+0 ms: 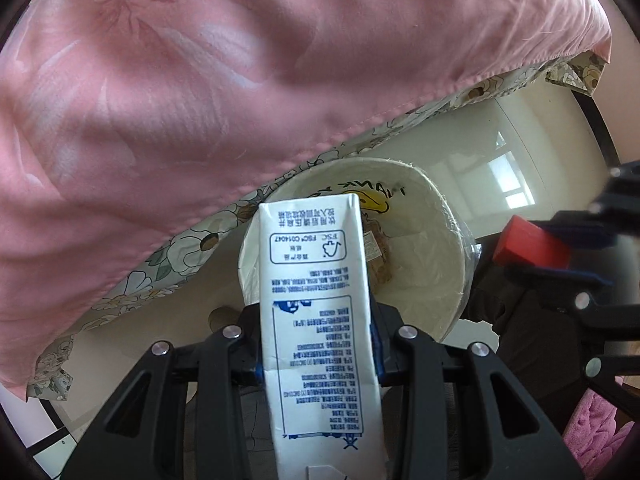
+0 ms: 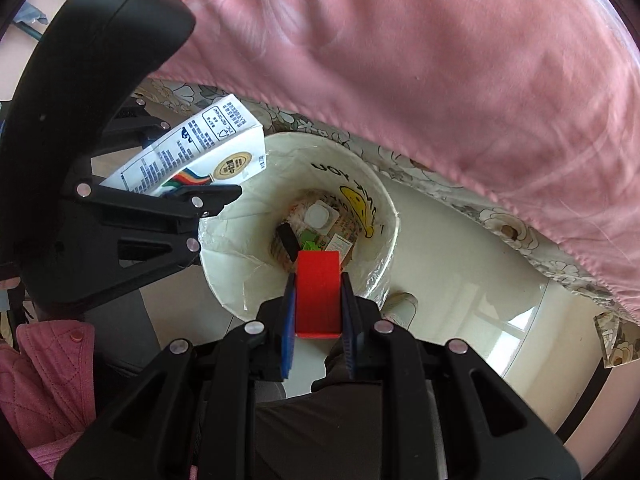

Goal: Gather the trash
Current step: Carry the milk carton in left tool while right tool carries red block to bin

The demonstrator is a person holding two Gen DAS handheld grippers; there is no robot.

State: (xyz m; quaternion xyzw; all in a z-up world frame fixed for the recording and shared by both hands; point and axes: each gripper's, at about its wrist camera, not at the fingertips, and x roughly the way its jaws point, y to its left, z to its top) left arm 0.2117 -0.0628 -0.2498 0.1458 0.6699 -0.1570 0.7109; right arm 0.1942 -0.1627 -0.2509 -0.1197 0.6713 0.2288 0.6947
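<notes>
The left gripper point(image 1: 316, 344) pinches a carton point(image 1: 316, 300) over the near-left rim of the bin point(image 2: 376, 280). The right gripper point(image 2: 318, 300) pinches a red block point(image 2: 318, 292) above the bin's mouth. This looks like the drop step: next, both jaws should spread over the opening.

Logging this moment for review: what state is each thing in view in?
Left tool: shut on the milk carton.
Right tool: shut on the red block.
Trash bin: open, bag-lined, trash at the bottom.
Pink bedcover: draped over the edge.
</notes>
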